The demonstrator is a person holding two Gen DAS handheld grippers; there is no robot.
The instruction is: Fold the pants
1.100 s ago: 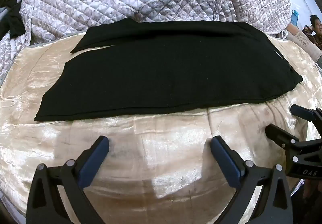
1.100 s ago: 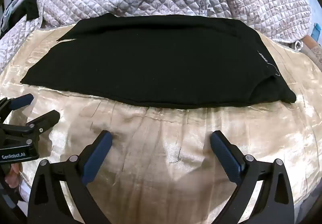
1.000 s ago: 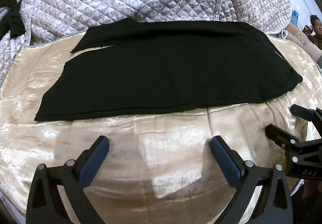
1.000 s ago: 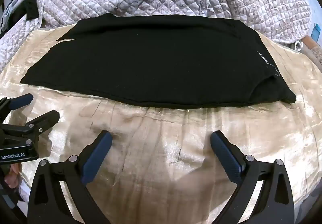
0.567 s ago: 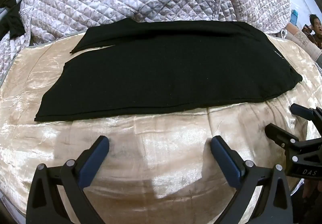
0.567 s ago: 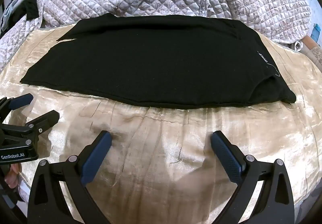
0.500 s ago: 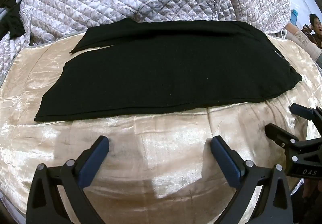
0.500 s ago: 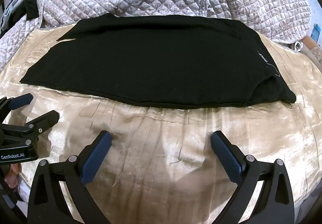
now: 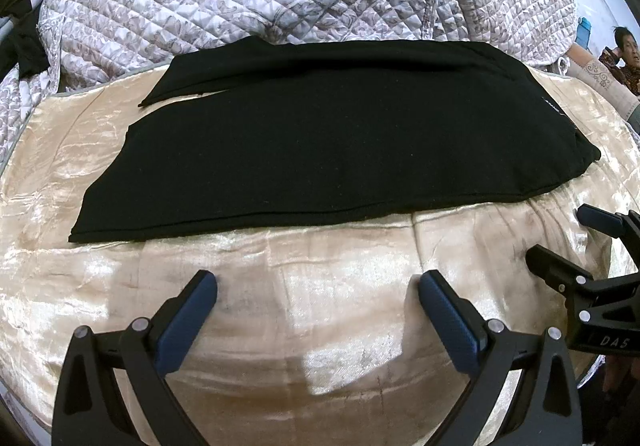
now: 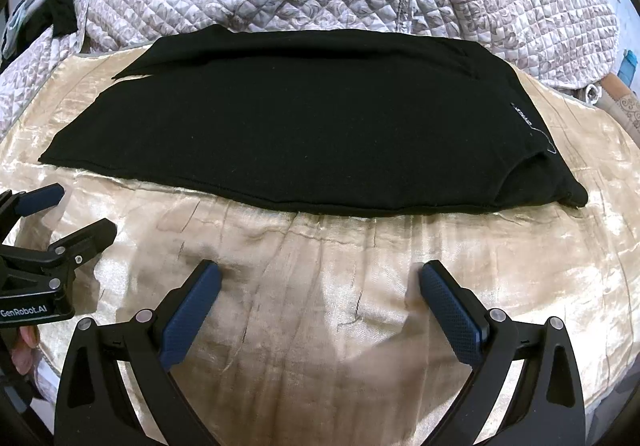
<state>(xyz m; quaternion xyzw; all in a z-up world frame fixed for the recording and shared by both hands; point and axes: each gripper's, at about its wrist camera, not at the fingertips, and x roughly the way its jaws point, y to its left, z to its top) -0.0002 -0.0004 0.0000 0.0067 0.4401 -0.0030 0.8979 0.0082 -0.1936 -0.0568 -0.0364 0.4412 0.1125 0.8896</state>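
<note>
Left wrist view: we see the pants [image 9: 332,149] lying flat on the bed [image 9: 280,286], apparently folded lengthwise already; crosswise folds remain, in our judgement. The left gripper [image 9: 316,292] is spread apart, empty.

Right wrist view: the right gripper [image 10: 320,282] is likewise apart, short of the pants. No containers visible.

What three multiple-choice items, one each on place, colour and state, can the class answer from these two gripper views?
1. The black pants lie on:
A. the beige satin cover
B. a wooden floor
C. a chair

2. The gripper pads are:
A. red
B. blue
C. white

3. The left gripper and right gripper are:
A. shut on the pants
B. open, short of the pants
C. shut on the quilt

Key: 1 A, cover shows all round the pants; 2 B, blue pads in both views; 3 B, wide gaps, fingers over bare cover.
</note>
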